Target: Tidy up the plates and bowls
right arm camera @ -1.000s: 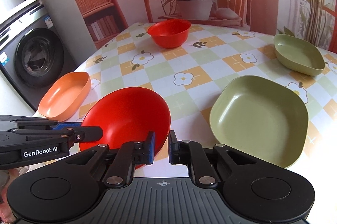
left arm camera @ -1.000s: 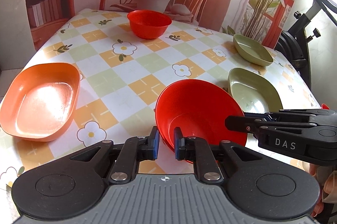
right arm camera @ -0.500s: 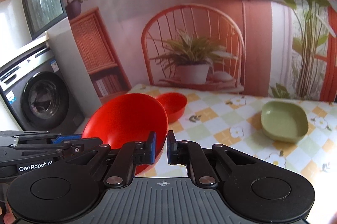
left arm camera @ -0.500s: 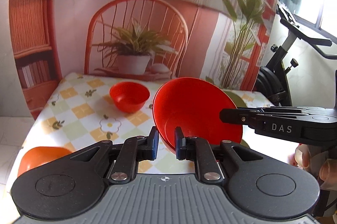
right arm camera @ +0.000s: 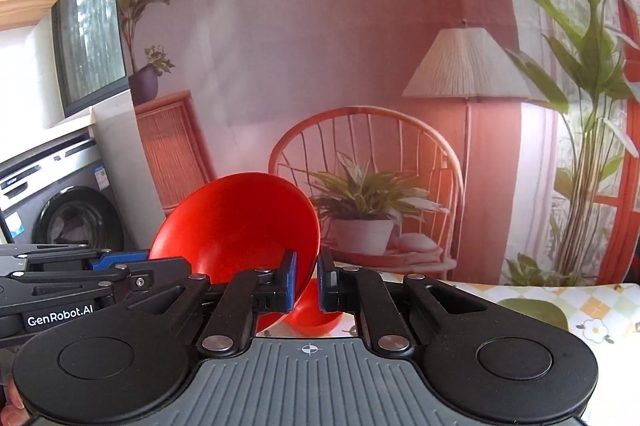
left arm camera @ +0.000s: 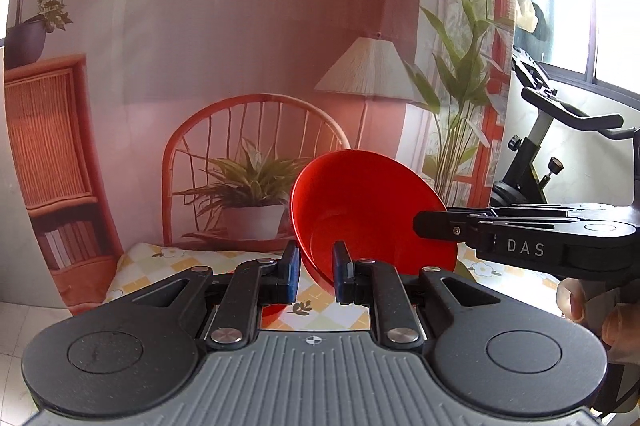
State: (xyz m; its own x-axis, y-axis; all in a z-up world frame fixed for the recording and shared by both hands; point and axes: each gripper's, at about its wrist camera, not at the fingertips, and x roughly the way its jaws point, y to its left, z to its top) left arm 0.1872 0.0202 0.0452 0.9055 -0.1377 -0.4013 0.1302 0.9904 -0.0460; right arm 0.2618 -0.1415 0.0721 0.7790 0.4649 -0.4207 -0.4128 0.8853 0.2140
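Above the checkered tabletop [left arm camera: 168,258], left tool [left arm camera: 316,272] and right tool [right arm camera: 307,278] both grip one tilted red bowl [left arm camera: 360,209].

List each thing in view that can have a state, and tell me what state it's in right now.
Large red bowl: lifted off the table, tilted, rim clamped from both sides.
Left tongs: shut on the large red bowl's rim.
Right tongs: shut on the large red bowl's opposite rim.
Small red bowl: upright on the table, mostly hidden below the held bowl.
Green dish: resting on the table, untouched.
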